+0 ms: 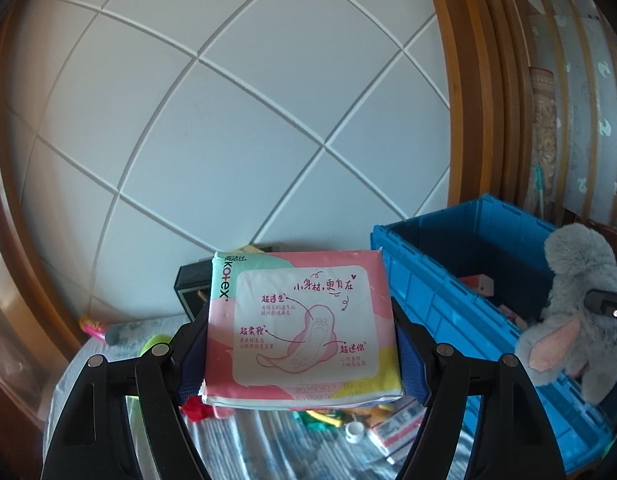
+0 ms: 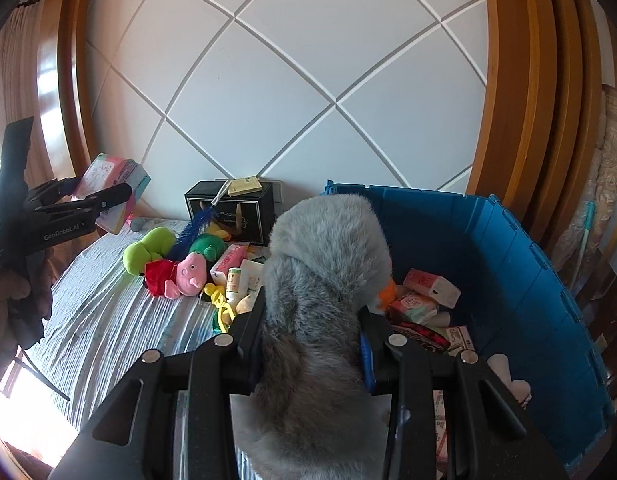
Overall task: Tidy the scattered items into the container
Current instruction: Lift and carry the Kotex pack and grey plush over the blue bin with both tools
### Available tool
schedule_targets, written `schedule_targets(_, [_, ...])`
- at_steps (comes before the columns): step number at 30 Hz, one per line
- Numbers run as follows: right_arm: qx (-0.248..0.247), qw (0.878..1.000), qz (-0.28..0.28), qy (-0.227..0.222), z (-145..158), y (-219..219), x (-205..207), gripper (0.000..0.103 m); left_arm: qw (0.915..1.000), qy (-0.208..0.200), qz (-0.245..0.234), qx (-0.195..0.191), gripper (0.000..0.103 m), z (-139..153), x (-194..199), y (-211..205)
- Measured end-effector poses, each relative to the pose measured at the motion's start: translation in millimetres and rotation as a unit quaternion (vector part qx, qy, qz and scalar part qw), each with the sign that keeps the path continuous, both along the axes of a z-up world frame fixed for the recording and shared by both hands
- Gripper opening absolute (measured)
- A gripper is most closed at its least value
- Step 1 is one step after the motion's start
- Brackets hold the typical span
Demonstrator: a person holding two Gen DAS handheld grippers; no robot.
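My left gripper (image 1: 300,332) is shut on a pink pad packet (image 1: 300,328) and holds it high above the bed; the packet also shows in the right wrist view (image 2: 112,196), at the far left. My right gripper (image 2: 312,320) is shut on a grey plush toy (image 2: 324,280) at the left rim of the blue crate (image 2: 528,280). The plush also shows in the left wrist view (image 1: 576,312), over the crate (image 1: 440,300). Several small packets (image 2: 428,284) lie inside the crate.
On the striped bedcover (image 2: 108,320) lie a green plush (image 2: 148,248), a pink pig plush (image 2: 180,276), a blue brush (image 2: 196,224), a white bottle (image 2: 234,280) and yellow-green pieces (image 2: 220,304). A black box (image 2: 232,212) stands against the white panelled wall (image 2: 308,80).
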State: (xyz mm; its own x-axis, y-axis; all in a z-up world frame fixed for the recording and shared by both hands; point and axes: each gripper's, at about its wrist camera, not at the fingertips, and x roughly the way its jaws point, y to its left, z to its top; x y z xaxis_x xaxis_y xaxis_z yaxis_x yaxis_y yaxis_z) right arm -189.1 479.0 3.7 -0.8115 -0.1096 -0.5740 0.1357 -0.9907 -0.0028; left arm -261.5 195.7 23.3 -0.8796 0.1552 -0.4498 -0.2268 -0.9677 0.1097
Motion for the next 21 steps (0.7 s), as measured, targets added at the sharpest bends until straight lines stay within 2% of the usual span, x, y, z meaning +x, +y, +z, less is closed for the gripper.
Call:
schedule_targets(11, [-0.008, 0.998, -0.055, 0.005, 4, 81, 2, 0.035, 0.9974, 0.019, -0.069, -0.002, 0.077, 27, -24, 102])
schedule_targets(21, [-0.014, 0.996, -0.093, 0.006, 2, 135, 4, 0.035, 0.9889, 0.033, -0.144, -0.011, 0.077, 47, -37, 197])
